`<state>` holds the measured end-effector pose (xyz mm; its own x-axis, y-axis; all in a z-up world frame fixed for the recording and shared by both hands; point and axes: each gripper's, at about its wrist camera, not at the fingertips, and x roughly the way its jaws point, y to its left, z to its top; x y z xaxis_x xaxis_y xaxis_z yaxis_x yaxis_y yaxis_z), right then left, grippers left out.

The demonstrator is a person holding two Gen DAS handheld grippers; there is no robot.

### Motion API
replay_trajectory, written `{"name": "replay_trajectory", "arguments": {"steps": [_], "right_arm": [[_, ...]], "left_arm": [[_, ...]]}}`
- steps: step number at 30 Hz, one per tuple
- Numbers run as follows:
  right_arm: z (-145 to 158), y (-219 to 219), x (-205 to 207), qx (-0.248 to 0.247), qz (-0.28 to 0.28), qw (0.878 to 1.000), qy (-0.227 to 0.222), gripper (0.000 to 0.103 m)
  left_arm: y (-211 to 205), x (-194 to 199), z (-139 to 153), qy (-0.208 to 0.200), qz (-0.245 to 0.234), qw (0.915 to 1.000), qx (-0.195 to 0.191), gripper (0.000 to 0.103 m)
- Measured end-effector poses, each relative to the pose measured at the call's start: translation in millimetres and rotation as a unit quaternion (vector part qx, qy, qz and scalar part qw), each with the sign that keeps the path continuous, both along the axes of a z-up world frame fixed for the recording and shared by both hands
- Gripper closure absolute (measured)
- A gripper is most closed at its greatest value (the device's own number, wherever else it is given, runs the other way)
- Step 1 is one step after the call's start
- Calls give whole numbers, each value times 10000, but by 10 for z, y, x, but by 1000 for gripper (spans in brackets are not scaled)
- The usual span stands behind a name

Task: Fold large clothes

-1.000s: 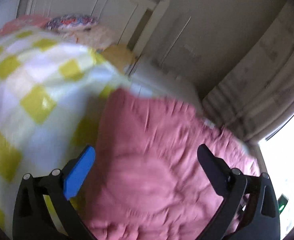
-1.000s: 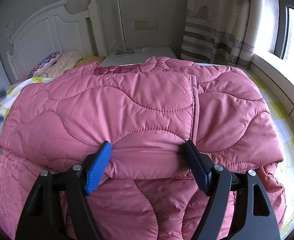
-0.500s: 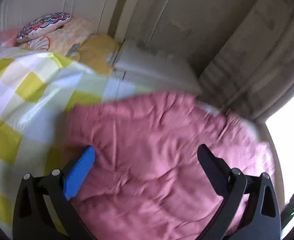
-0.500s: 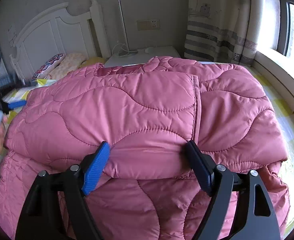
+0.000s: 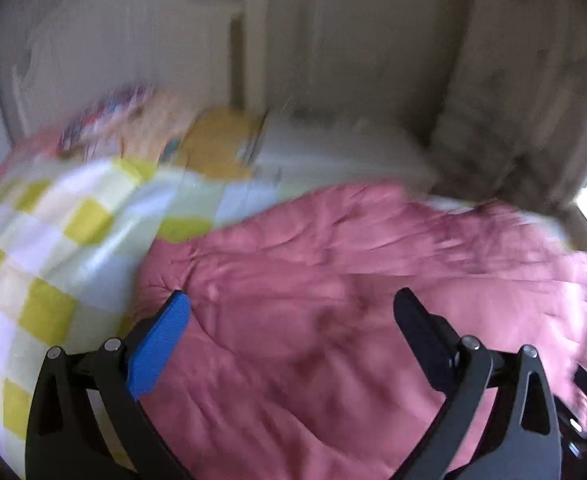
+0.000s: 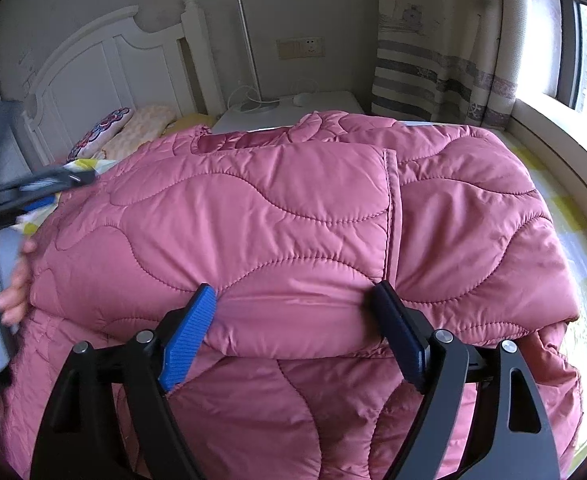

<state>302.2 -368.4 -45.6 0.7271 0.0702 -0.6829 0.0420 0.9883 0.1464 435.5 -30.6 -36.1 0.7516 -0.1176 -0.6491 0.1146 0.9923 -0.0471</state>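
Observation:
A large pink quilted jacket (image 6: 293, 220) lies folded over on the bed, its upper layer doubled toward me. My right gripper (image 6: 293, 312) is open, its fingers on either side of the near folded edge, holding nothing. My left gripper (image 5: 289, 312) is open and empty above the jacket's left part (image 5: 353, 280); that view is blurred. The left gripper and the hand holding it also show at the left edge of the right wrist view (image 6: 9, 216).
The bed has a yellow and white checked sheet (image 5: 41, 240) and pillows (image 6: 105, 136) by the white headboard (image 6: 93, 68). A white nightstand (image 6: 293, 108) stands behind the jacket. A striped curtain (image 6: 445, 40) and window ledge (image 6: 553, 140) lie to the right.
My left gripper has swung right and over the jacket, coming into the right wrist view at the left. My right gripper has barely moved. Both stay open.

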Motion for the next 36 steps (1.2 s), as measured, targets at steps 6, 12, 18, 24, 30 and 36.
{"name": "replay_trajectory", "arguments": {"steps": [6, 12, 18, 24, 30, 36], "right_arm": [[0, -4, -9, 7, -4, 10000, -1, 24], [-14, -21, -11, 43, -32, 10000, 20, 23], [-9, -14, 1, -35, -72, 10000, 54, 23], [200, 106, -322, -302, 44, 9993, 219, 18], [-45, -185, -753, -1074, -356, 9917, 617, 17], [-253, -436, -915, -507, -536, 9950, 677, 17]], "left_arm": [[-454, -262, -395, 386, -419, 9948, 840, 2], [-268, -326, -387, 511, -90, 9978, 401, 2], [-47, -1213, -230, 200, 170, 9992, 290, 2], [190, -1438, -581, 883, 163, 9956, 283, 2], [189, -1483, -628, 953, 76, 9947, 372, 2], [196, -1495, -653, 955, 86, 9947, 364, 2]]}}
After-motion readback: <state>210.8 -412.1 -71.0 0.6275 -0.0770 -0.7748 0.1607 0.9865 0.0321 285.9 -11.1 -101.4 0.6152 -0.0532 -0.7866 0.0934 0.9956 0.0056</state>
